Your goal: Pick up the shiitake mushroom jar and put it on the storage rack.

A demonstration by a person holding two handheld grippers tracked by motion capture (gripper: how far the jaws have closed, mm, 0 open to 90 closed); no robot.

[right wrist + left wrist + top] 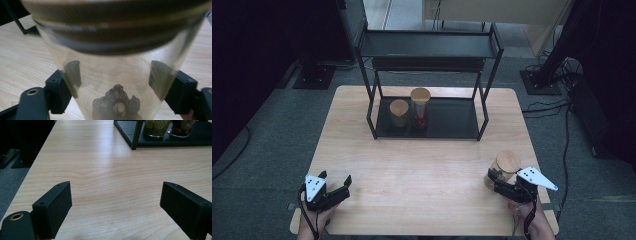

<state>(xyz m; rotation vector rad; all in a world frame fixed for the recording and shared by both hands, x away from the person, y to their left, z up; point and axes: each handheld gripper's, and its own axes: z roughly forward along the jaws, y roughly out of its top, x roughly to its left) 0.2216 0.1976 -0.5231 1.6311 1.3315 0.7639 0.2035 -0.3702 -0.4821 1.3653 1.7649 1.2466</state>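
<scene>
- I see a pale wooden tabletop (422, 165) on grey carpet, dark surroundings
- A black rack (429, 117) stands at the far middle; on its lower shelf sit a short jar (399, 113) and a taller jar (420, 107), just beside each other
- The middle of the tabletop lies bare between rack and near edge
- My left hand-held gripper (335, 178) rests at the near left corner, jaws spread over bare wood
- My right hand-held gripper (492, 176) sits near the right edge, pinching the glass jar (503, 167) (wooden lid, dark dried pieces inside), pads pressed on both its sides
</scene>
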